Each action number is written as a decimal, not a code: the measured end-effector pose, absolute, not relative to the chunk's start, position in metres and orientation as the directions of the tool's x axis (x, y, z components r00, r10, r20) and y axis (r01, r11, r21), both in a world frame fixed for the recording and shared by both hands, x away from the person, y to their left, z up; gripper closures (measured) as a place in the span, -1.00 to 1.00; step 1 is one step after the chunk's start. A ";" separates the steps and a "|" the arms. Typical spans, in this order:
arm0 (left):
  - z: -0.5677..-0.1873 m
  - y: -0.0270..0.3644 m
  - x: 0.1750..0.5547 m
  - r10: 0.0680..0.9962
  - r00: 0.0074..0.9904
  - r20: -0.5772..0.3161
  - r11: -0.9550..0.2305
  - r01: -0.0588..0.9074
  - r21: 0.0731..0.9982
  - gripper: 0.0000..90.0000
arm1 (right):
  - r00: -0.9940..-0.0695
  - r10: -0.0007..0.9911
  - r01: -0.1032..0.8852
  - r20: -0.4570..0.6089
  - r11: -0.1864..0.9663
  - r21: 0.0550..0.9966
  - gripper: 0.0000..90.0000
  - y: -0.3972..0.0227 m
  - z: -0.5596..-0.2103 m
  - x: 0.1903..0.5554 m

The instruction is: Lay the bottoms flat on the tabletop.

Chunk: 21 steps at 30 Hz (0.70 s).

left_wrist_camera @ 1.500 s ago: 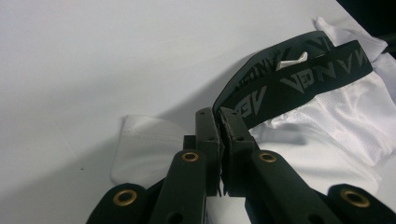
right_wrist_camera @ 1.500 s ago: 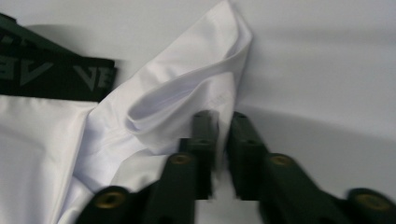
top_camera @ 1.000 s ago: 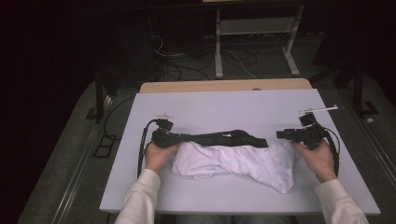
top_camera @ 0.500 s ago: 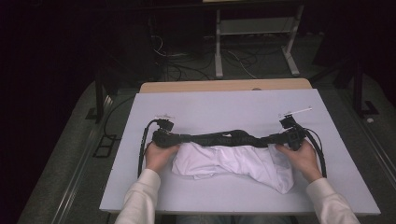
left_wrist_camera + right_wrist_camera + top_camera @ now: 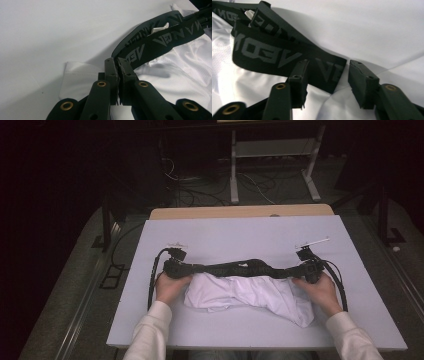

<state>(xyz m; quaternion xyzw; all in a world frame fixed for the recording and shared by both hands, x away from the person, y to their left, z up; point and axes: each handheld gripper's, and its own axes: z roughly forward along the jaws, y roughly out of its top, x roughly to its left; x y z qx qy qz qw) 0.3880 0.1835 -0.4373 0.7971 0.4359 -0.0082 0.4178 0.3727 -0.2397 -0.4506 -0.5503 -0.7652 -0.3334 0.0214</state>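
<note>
A white garment (image 5: 240, 292) with a black lettered waistband (image 5: 235, 268) lies crumpled on the white tabletop (image 5: 240, 232). My left gripper (image 5: 175, 266) is at the band's left end. In the left gripper view the jaws (image 5: 117, 61) are shut on the waistband (image 5: 160, 41), with white fabric (image 5: 185, 65) beside it. My right gripper (image 5: 306, 268) is at the band's right end. In the right gripper view its jaws (image 5: 328, 65) have just been closing and stand apart. The waistband's end (image 5: 262, 52) lies between them, with a gap before the right jaw.
A hand holds each gripper from the near side, and a cable loops beside each. A wooden strip (image 5: 240, 212) edges the table's far side. A white metal stand (image 5: 270, 165) and loose cables are on the dark floor beyond.
My right gripper has come in leftward and down to the waistband's right end. My left gripper has stayed put on the left end.
</note>
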 end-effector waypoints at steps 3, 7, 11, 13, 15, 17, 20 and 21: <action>-0.437 0.183 0.388 0.688 0.619 -0.378 -0.269 0.701 0.660 0.92 | -0.401 0.845 0.843 0.353 0.189 0.504 0.39 -0.236 -0.451 0.369; -0.437 0.183 0.387 0.687 0.624 -0.372 -0.272 0.696 0.664 0.92 | -0.408 0.853 0.831 0.325 0.199 0.519 0.74 -0.232 -0.452 0.366; -0.436 0.183 0.387 0.685 0.630 -0.365 -0.273 0.688 0.673 0.91 | -0.417 0.839 0.828 0.349 0.192 0.526 0.87 -0.232 -0.452 0.367; -0.435 0.183 0.387 0.684 0.634 -0.362 -0.275 0.683 0.676 0.91 | -0.422 0.835 0.824 0.352 0.191 0.534 0.88 -0.233 -0.451 0.367; -0.434 0.182 0.387 0.682 0.638 -0.359 -0.274 0.677 0.683 0.91 | -0.422 0.836 0.821 0.349 0.190 0.538 0.88 -0.234 -0.450 0.367; -0.433 0.182 0.387 0.681 0.640 -0.357 -0.267 0.670 0.693 0.91 | -0.421 0.836 0.817 0.353 0.181 0.548 0.88 -0.237 -0.448 0.368; -0.430 0.183 0.386 0.676 0.644 -0.359 -0.243 0.654 0.716 0.91 | -0.418 0.836 0.807 0.357 0.161 0.568 0.88 -0.243 -0.444 0.367; -0.429 0.183 0.387 0.673 0.648 -0.357 -0.242 0.649 0.722 0.91 | -0.420 0.836 0.802 0.353 0.160 0.576 0.88 -0.244 -0.443 0.367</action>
